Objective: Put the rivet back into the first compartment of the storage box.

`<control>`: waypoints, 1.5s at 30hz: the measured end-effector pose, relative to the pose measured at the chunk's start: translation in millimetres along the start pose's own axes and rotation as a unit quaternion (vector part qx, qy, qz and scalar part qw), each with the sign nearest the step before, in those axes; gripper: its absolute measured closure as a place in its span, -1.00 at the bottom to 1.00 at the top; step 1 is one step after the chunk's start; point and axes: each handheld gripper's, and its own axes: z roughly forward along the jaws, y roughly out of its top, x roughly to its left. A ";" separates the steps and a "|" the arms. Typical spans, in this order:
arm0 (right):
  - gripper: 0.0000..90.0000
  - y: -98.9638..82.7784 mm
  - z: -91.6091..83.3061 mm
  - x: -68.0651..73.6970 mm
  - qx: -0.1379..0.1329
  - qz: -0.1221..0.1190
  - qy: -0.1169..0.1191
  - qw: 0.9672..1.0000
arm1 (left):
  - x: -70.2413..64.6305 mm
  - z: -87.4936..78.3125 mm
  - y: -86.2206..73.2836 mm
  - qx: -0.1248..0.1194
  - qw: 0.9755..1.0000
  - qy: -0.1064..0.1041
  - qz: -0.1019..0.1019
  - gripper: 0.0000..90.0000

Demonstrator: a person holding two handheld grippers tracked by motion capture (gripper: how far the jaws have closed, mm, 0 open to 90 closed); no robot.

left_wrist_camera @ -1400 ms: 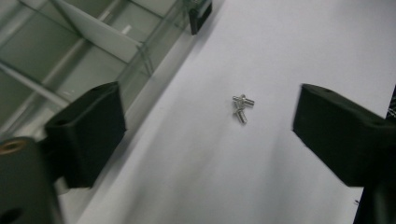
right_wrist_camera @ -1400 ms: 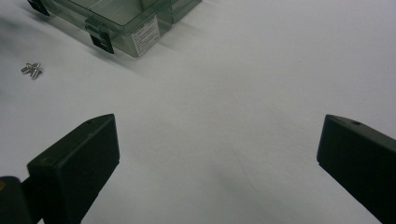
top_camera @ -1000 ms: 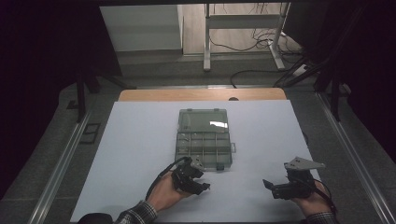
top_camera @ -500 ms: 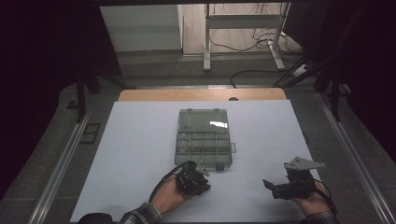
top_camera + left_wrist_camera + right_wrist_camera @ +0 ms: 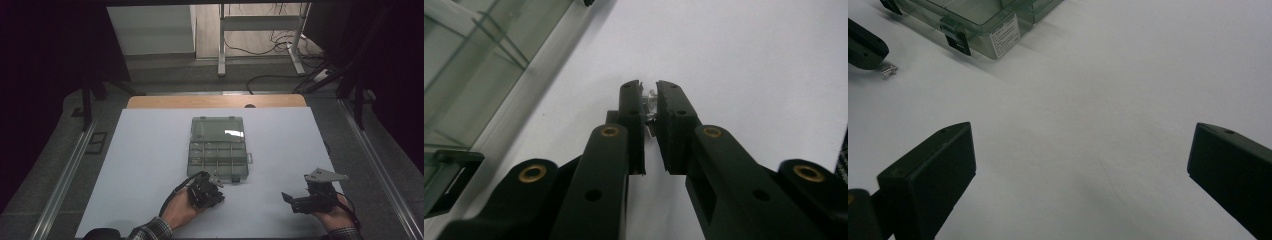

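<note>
At the near edge of the desk (image 5: 150, 150), just beside the open box (image 5: 218, 150), the left tongs (image 5: 650, 95) are clamped on a small screw (image 5: 651, 102), apparently the pick-up step; next, carry it into a compartment; right tongs (image 5: 1078, 170) rest apart, idle.

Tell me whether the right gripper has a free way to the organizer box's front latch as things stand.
Probably yes: the right gripper is open, and bare white table lies between it and the latch on the organizer box.
</note>
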 end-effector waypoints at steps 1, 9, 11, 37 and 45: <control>-1.00 0.0 -0.1 -0.1 0.000 0.000 0.000 1.000 | 0.2 -1.5 0.2 -0.001 1.000 -0.001 -0.002 0.83; -1.00 -0.1 -0.5 -0.3 -0.001 0.001 -0.003 1.000 | 3.9 -15.6 1.0 -0.016 1.000 -0.001 -0.013 0.83; -1.00 0.0 -0.3 0.0 -0.001 0.002 -0.004 1.000 | 5.6 -19.6 0.4 -0.020 1.000 -0.003 -0.019 0.83; -1.00 0.3 -0.4 -0.1 -0.001 0.003 -0.008 1.000 | 33.0 -57.1 6.1 -0.050 0.998 0.002 -0.047 0.84; -1.00 0.3 -0.5 -0.3 -0.002 0.003 -0.007 1.000 | 48.5 -63.9 12.9 -0.051 0.997 0.016 -0.056 0.84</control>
